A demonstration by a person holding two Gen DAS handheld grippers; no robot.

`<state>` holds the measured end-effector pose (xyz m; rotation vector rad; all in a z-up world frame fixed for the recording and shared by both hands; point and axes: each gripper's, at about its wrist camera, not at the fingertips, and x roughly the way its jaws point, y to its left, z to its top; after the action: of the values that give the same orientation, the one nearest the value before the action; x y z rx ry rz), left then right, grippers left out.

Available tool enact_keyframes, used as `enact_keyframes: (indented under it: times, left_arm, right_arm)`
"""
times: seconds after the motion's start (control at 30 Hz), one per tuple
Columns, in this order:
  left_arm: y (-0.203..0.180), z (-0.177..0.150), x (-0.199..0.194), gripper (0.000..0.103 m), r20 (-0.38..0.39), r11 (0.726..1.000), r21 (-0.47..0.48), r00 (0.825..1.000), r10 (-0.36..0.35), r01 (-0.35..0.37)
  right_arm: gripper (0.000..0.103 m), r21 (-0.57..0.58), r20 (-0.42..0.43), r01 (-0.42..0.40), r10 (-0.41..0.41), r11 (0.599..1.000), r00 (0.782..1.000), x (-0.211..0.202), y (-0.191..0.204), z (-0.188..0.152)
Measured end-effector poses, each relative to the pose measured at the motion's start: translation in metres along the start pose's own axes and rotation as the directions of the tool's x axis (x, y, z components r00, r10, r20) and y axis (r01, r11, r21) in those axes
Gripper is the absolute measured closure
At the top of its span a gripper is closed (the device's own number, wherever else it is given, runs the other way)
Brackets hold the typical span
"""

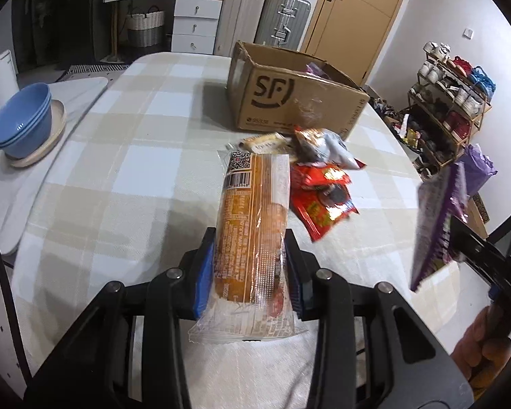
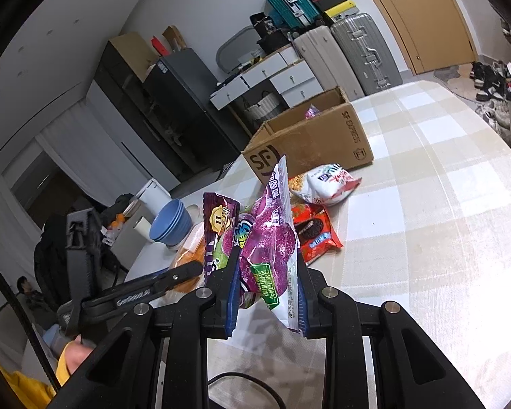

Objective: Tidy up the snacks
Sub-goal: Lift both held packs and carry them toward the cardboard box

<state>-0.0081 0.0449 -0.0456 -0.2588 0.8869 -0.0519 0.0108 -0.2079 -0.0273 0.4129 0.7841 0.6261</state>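
Now | left tool (image 1: 250, 262) grips crinkly long bread pack (image 1: 252, 235); right tool (image 2: 267, 293) — glossy purple pouch (image 2: 272, 238)

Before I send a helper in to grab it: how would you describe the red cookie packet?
Start at the cardboard box on the checked table. In the loose snack pile before it, the red cookie packet lies flat, nearest the grippers: the only one picturing dark sandwich cookies.

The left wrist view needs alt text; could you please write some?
The left gripper clamps an orange bread packet above a checked tablecloth. Beyond lie loose snacks and an open cardboard box.
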Motion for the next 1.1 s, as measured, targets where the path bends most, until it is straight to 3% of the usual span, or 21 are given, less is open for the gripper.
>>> enact_keyframes:
  times: [0.27,0.67,0.87,1.1]
  left_arm:
    - [-0.014,-0.012,-0.005,0.070,-0.004,0.999,0.025,0.999,-0.032,0.032]
    - [-0.015,-0.003,0.001,0.070,-0.005,0.998,0.052,1.000,-0.027,0.027]
    - [-0.020,0.016,-0.001,0.070,0.013,0.996,0.081,0.999,-0.038,0.037]
    - [-0.026,0.062,-0.005,0.070,0.040,0.991,0.107,0.995,-0.087,0.082]
  right_arm:
    - [0.077,-0.043,0.002,0.021,-0.021,0.999,1.000,-0.001,0.012,-0.003]
    - [0.077,-0.073,-0.002,0.046,-0.046,0.996,0.999,0.009,0.012,0.006]
    - [0.077,-0.108,0.021,0.029,-0.027,0.994,0.999,0.007,0.019,0.025]
    - [0.077,-0.134,0.060,-0.011,0.019,0.991,0.998,0.008,0.027,0.070]
